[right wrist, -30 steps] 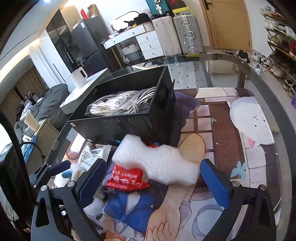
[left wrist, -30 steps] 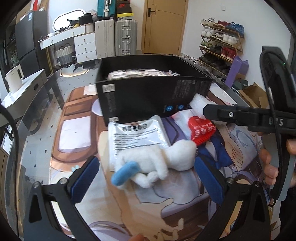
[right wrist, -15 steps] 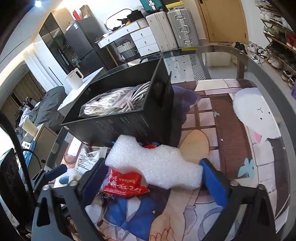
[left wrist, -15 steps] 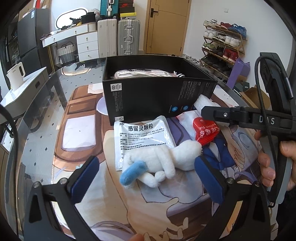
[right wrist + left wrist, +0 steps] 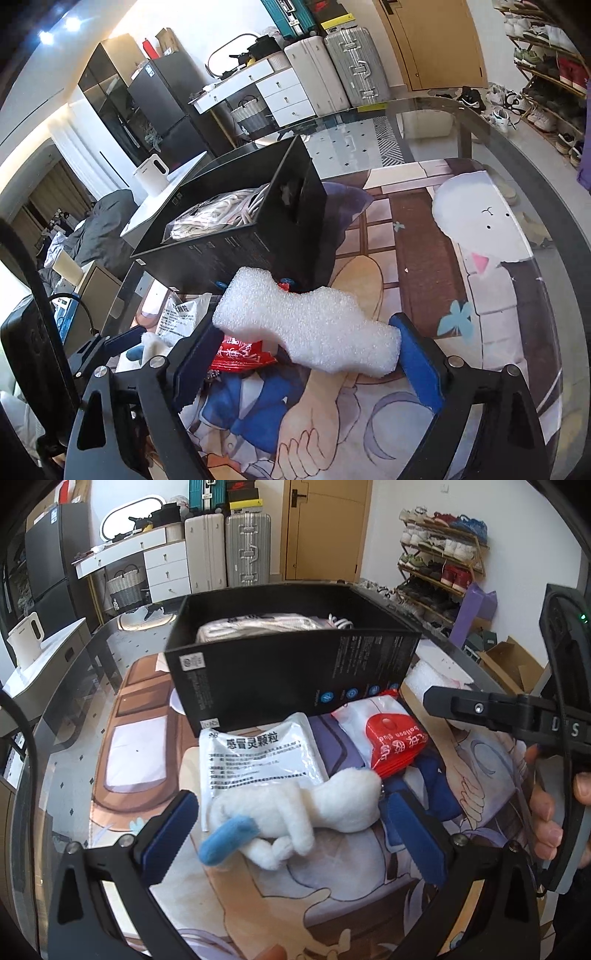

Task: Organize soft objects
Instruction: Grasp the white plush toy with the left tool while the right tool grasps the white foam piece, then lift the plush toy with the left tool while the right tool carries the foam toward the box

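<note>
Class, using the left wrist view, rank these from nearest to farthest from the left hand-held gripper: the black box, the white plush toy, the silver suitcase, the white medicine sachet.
1. White plush toy, lying between the open fingers of the left hand-held gripper.
2. White medicine sachet, just behind the toy.
3. Black box, behind the sachet, mid-table.
4. Silver suitcase, against the far wall.

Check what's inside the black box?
The black box holds a clear bag of coiled white cords, seen from both wrist views. Anything beneath the bag or against the near wall is hidden.
</note>
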